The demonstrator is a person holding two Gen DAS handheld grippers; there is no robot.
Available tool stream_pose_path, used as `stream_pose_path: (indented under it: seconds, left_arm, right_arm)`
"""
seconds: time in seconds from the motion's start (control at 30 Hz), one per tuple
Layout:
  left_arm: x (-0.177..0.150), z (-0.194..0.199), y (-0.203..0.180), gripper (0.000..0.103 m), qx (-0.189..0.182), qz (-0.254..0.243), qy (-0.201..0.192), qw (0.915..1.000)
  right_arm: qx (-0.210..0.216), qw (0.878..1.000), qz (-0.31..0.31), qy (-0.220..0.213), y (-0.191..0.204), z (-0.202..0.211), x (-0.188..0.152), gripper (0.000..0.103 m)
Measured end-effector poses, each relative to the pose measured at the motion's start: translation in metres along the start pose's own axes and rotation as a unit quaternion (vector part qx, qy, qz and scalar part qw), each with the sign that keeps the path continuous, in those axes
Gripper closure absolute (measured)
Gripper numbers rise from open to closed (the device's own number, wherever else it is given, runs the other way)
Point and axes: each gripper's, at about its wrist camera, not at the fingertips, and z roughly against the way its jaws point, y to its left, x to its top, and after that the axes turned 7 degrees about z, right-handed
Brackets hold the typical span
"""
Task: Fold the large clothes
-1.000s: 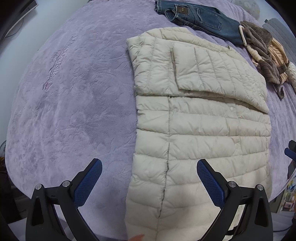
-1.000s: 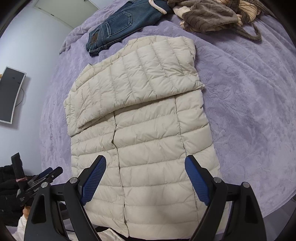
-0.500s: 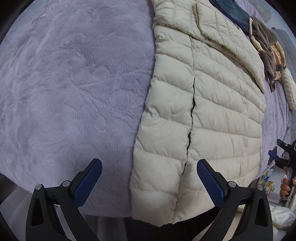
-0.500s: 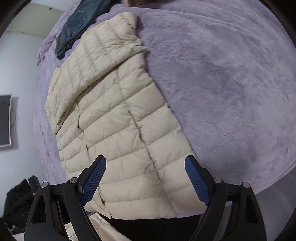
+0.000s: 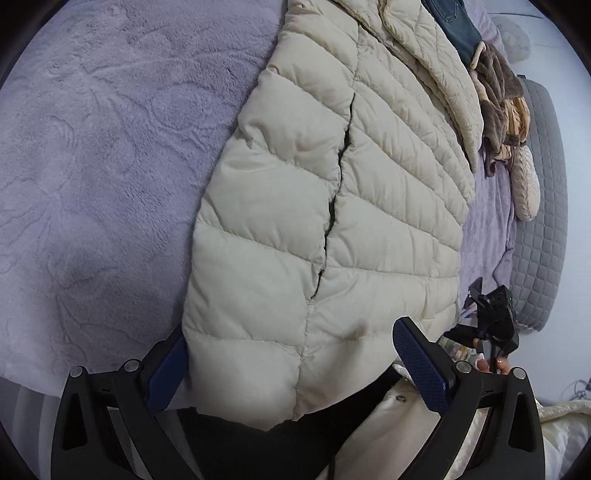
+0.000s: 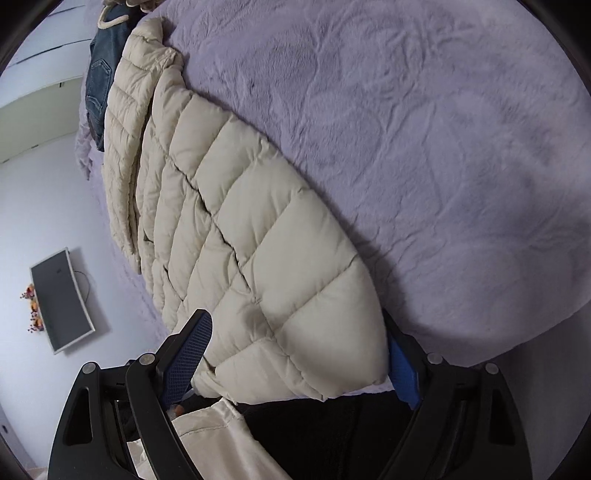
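Note:
A cream quilted puffer jacket (image 5: 332,206) lies flat on the purple bedspread (image 5: 103,166), its sleeves folded across the chest and its hem hanging over the near bed edge. My left gripper (image 5: 291,363) is open, its jaws straddling the hem's left corner. In the right wrist view the jacket (image 6: 258,266) runs away to the upper left. My right gripper (image 6: 295,363) is open, its jaws either side of the hem's right corner. The right gripper also shows in the left wrist view (image 5: 491,325).
Blue jeans (image 5: 454,26) and a brown and tan garment pile (image 5: 502,107) lie beyond the jacket. A grey quilted headboard (image 5: 543,221) stands at the right. A monitor (image 6: 61,299) hangs on the wall. Purple bedspread (image 6: 424,147) stretches right of the jacket.
Both grippers have dropped low and moved in to the jacket's hem at the bed edge, each now straddling a bottom corner. Both stay open.

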Motion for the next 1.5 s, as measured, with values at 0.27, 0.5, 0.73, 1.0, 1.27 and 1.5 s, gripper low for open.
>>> stream_pose_path:
  seconds: [0.27,0.5,0.73,1.0,1.27,1.5]
  left_arm:
    - [-0.008,-0.012,-0.007,0.034,0.005,-0.007,0.03,0.9995]
    - [-0.004,0.004,-0.004,0.081,-0.057,-0.006,0.028,0.998]
    - [0.008,0.051,-0.029,0.085,-0.143,-0.017,-0.028,0.9891]
    - [0.053,0.107,-0.061,0.085,-0.211,-0.013,-0.117,0.9703]
    - [0.119,0.155,-0.119,0.085,-0.223,-0.052,-0.185,0.9557]
    - [0.195,0.156,-0.141,0.085,-0.17,-0.061,-0.212,0.9605]
  right_arm:
    - [0.035,0.999,0.025,0.023,0.03,-0.023,-0.008,0.014]
    - [0.037,0.999,0.028,0.015,0.033,-0.016,-0.01,0.087]
    - [0.101,0.993,0.062,-0.02,0.061,0.008,-0.001,0.089]
    - [0.151,0.979,0.121,-0.063,0.126,0.035,0.033,0.089]
    - [0.162,0.963,0.192,-0.096,0.212,0.054,0.098,0.089]
    - [0.14,0.961,0.213,-0.111,0.266,0.039,0.172,0.089]
